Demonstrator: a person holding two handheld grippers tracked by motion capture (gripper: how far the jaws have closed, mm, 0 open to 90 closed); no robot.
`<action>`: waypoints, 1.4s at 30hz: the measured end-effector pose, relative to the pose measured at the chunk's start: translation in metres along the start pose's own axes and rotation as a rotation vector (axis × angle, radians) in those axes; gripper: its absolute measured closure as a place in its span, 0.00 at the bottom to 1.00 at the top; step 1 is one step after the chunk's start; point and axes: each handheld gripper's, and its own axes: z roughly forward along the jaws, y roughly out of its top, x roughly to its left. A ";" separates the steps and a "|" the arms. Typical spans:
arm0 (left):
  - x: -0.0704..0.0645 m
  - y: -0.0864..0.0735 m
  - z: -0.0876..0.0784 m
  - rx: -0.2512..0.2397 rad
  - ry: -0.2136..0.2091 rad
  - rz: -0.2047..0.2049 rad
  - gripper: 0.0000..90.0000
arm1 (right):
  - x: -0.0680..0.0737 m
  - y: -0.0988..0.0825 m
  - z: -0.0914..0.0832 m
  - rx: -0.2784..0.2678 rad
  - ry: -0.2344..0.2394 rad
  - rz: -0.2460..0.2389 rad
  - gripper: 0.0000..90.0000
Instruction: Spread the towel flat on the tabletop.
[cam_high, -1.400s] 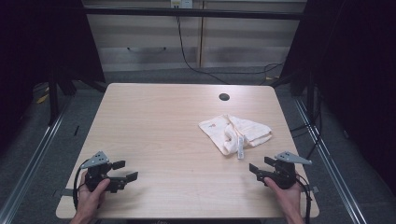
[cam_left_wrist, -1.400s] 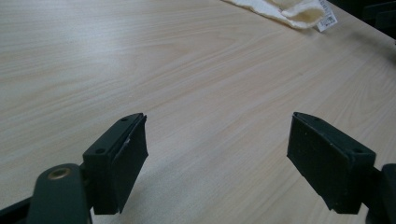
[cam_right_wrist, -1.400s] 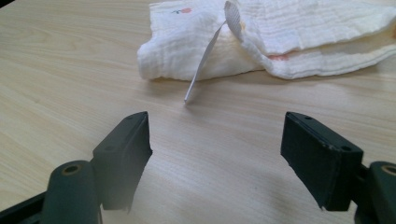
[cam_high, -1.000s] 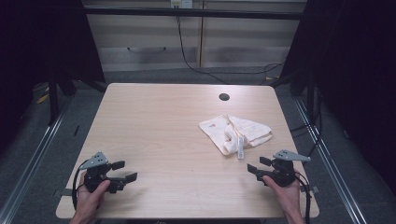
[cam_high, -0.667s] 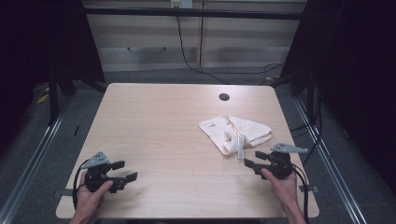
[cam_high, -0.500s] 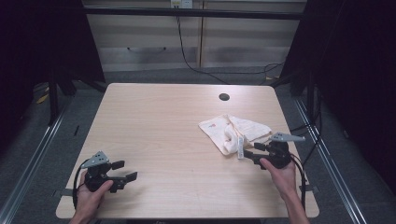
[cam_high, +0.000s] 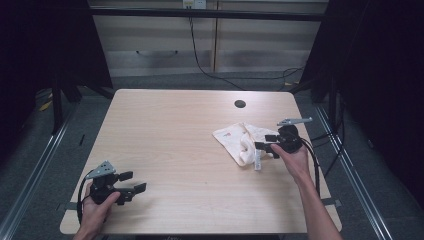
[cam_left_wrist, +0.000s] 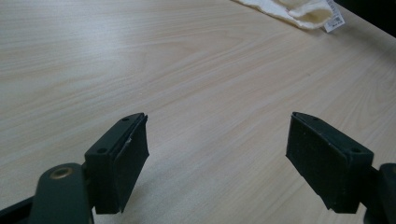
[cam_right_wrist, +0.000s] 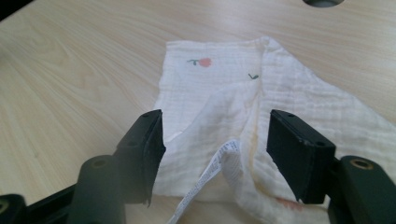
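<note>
A crumpled cream cloth (cam_high: 235, 140) with small printed flowers lies on the right half of the wooden table (cam_high: 170, 135); its white label (cam_high: 257, 163) points toward the front edge. My right gripper (cam_high: 265, 142) hovers at the cloth's right front corner. In the right gripper view the cloth (cam_right_wrist: 219, 84) spreads ahead, and a raised fold with the label (cam_right_wrist: 205, 182) lies between the open jaws of this gripper (cam_right_wrist: 217, 149). The jaws have just been closing a little, and the pads touch nothing. My left gripper (cam_high: 134, 181) rests open near the front left corner, empty (cam_left_wrist: 217, 158).
A round cable hole (cam_high: 240, 104) sits near the table's far edge, beyond the cloth. The far corner of the cloth (cam_left_wrist: 299, 10) shows at the top of the left gripper view. Metal rails run along the floor on both sides of the table.
My right gripper has travelled from the front right corner of the table forward and left to the cloth. The left gripper and the cloth have stayed where they were.
</note>
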 end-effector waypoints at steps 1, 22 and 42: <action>0.000 0.000 0.000 0.001 0.001 0.004 0.23 | -0.002 0.002 0.003 0.015 -0.011 -0.002 0.41; 0.001 0.000 -0.002 -0.011 0.015 0.002 0.24 | -0.013 -0.008 0.059 0.173 -0.154 -0.039 0.48; 0.000 0.001 0.000 -0.003 0.026 0.010 0.25 | 0.008 -0.028 0.046 0.128 -0.103 -0.003 0.88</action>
